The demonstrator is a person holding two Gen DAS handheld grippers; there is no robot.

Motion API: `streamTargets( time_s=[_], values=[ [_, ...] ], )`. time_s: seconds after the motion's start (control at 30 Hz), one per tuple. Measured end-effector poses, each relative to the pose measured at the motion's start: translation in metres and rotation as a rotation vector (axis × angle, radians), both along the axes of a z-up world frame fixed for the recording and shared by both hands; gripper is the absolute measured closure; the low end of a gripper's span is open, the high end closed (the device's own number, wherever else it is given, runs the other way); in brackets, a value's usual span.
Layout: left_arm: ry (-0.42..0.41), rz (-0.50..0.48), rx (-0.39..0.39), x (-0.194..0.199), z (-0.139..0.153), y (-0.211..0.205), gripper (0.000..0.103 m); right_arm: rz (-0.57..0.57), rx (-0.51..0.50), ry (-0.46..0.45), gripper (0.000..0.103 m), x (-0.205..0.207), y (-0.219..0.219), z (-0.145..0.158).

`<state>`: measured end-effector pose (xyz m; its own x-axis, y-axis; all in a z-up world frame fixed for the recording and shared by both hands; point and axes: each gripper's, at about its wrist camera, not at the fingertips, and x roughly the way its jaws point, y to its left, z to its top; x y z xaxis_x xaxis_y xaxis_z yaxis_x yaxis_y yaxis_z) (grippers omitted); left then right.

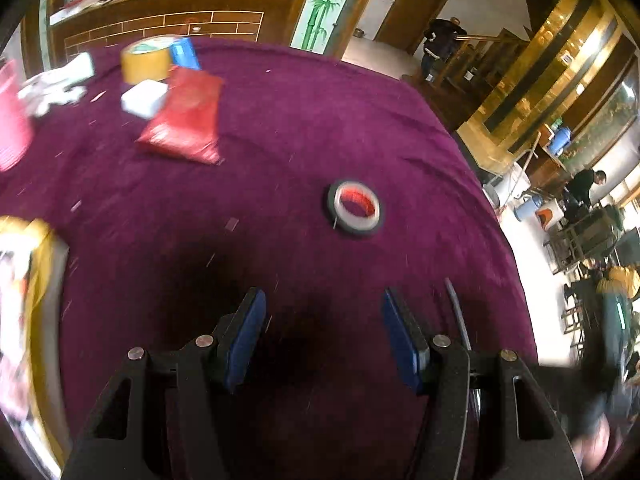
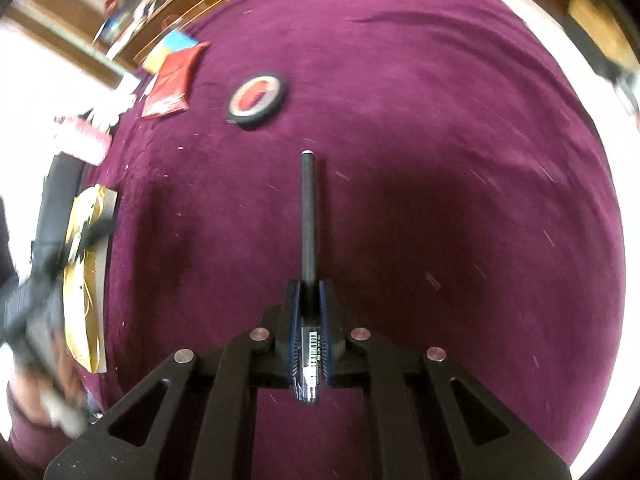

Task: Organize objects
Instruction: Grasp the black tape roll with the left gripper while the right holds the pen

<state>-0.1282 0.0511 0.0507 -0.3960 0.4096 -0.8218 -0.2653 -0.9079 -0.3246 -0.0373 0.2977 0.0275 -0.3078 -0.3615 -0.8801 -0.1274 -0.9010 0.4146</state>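
Observation:
My right gripper [image 2: 308, 288] is shut on a dark pen [image 2: 308, 216] that points forward over the purple tablecloth [image 2: 440, 120]. My left gripper [image 1: 324, 304] is open and empty above the cloth. A black tape roll with a red core [image 1: 355, 208] lies ahead and slightly right of it; the roll also shows in the right wrist view [image 2: 258, 98]. A red packet [image 1: 184, 116] lies further back left and shows in the right wrist view [image 2: 172, 80].
A yellow tape roll [image 1: 146, 60], a blue roll [image 1: 185, 53], a white box [image 1: 143, 98] and white cloth [image 1: 56, 84] sit at the back left. A yellow box [image 2: 88, 272] stands at the left edge. A pink item [image 1: 12, 120] lies far left. The table edge curves off to the right.

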Motion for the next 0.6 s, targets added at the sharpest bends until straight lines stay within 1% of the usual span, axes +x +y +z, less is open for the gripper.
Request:
streamTargets(
  time_s=[0.07,0.17,0.2,0.33,0.4,0.47,0.5,0.53,0.6],
  values=[
    [-0.003,-0.005,0.016,-0.029,-0.005,0.017,0.049,-0.035,-0.015,0.004,0.096,0.012,0.008,0.000],
    [0.005,-0.001,-0.024,-0.054,-0.013,0.035,0.049,-0.085,-0.062,0.009,0.096,0.028,0.023,0.000],
    [0.010,0.003,-0.053,-0.062,-0.017,0.042,0.049,-0.095,-0.070,0.012,0.096,0.033,0.028,0.001],
    [-0.006,0.004,-0.091,-0.078,-0.030,0.053,0.050,-0.122,-0.097,0.028,0.096,0.038,0.032,0.003],
    [-0.018,-0.012,-0.115,-0.084,-0.038,0.059,0.050,-0.127,-0.110,0.033,0.096,0.040,0.031,0.002],
    [-0.013,-0.049,-0.176,-0.081,-0.047,0.069,0.056,-0.133,-0.117,0.034,0.096,0.038,0.034,0.002],
    [0.009,-0.062,-0.205,-0.078,-0.051,0.074,0.057,-0.134,-0.118,0.035,0.096,0.038,0.034,0.001],
    [0.024,-0.065,-0.218,-0.076,-0.052,0.076,0.058,-0.135,-0.118,0.035,0.096,0.038,0.036,0.000],
    [0.036,-0.056,-0.250,-0.076,-0.052,0.080,0.068,-0.132,-0.114,0.035,0.096,0.035,0.035,0.000]
  ],
)
